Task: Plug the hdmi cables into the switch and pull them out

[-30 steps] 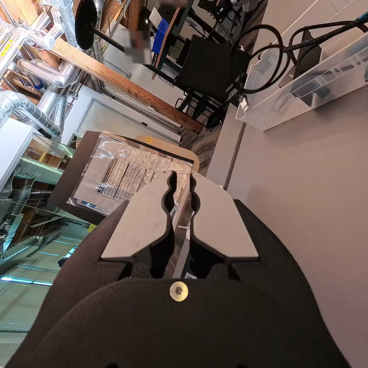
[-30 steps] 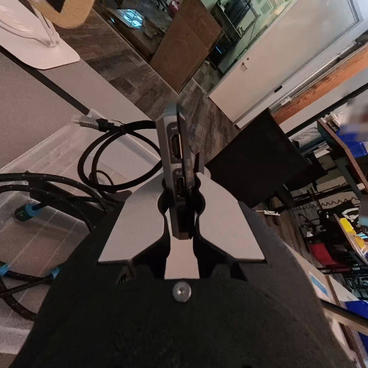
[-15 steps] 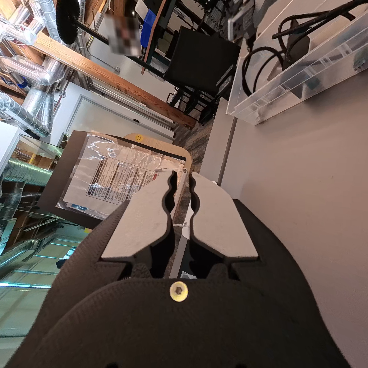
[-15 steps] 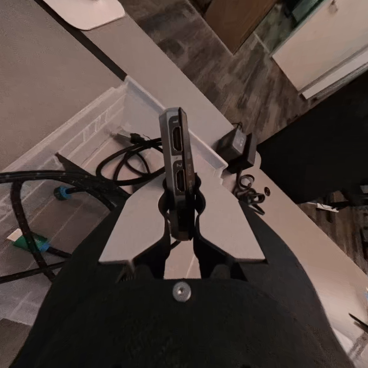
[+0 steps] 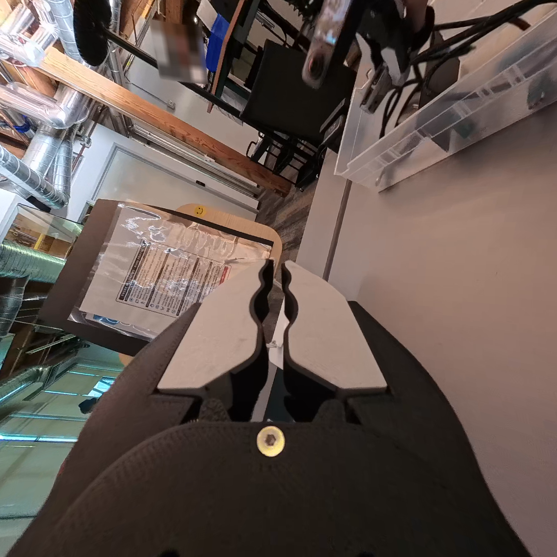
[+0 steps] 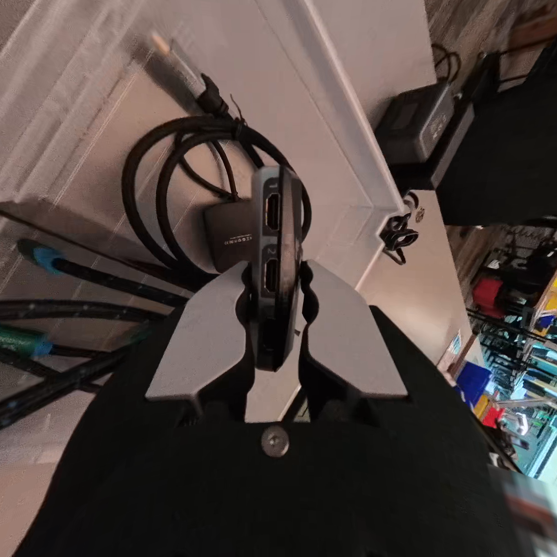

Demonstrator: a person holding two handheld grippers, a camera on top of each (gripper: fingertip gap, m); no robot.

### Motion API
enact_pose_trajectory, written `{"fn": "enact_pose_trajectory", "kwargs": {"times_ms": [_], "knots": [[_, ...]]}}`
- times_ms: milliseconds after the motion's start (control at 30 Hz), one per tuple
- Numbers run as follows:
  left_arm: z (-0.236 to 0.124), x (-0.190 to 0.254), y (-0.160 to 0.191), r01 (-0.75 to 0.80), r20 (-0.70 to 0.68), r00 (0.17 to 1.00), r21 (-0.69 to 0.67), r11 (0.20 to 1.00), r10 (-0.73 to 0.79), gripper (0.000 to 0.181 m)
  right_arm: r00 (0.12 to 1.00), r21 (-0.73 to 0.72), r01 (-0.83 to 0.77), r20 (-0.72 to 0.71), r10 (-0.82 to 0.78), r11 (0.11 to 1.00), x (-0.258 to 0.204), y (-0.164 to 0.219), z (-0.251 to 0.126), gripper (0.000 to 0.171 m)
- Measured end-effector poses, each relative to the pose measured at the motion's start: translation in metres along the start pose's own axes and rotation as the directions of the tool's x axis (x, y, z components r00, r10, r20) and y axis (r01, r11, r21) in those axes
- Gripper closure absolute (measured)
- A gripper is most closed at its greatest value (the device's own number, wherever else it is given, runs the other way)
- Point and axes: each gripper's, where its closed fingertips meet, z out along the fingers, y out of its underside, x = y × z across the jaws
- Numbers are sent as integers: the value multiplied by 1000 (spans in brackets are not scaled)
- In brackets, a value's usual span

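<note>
My right gripper [image 6: 274, 265] pinches the grey HDMI switch [image 6: 275, 241] at frame centre, both numbered ports empty. Coiled black cable [image 6: 156, 193] lies in the clear bin [image 6: 346, 99] behind. My left gripper [image 5: 278, 265] is nearly pressed together, holding nothing.

Left gripper [image 5: 278, 266]: empty, grey fingers [image 5: 220, 334] nearly together with a narrow gap between them, pointing forward above the table edge.
Right gripper [image 6: 274, 265]: clamped on the switch [image 6: 275, 256], held edge-up between both fingers [image 6: 205, 331], tilted downward; it also shows blurred at the top of the left wrist view.
</note>
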Motion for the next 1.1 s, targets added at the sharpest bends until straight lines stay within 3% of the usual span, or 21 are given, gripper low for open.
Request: {"fn": "enact_pose_trajectory", "kwargs": {"times_ms": [100,300,600,833,933,1100], "knots": [[1,1,0,1,-2,1000,-5,1000,-1,176,999,-26,-34,16,35,999,2,-3,5,139],[1,0,5,-4,-3,1000,-28,1000,3,175,999,71,-40,38,37,997,1,-6,-2,129],[-4,-2,3,-9,1,1000,-28,1000,9,174,974,130,-217,87,207,967,8,33,-35,121],[5,-2,18,-35,26,999,-104,994,38,174,943,236,-326,18,332,915,37,45,-40,145],[15,0,33,-49,35,998,-176,983,56,173,937,242,-348,92,336,906,30,41,-31,145],[27,6,53,-41,17,999,-238,971,46,173,945,209,-327,100,312,922,26,41,-7,148]]}}
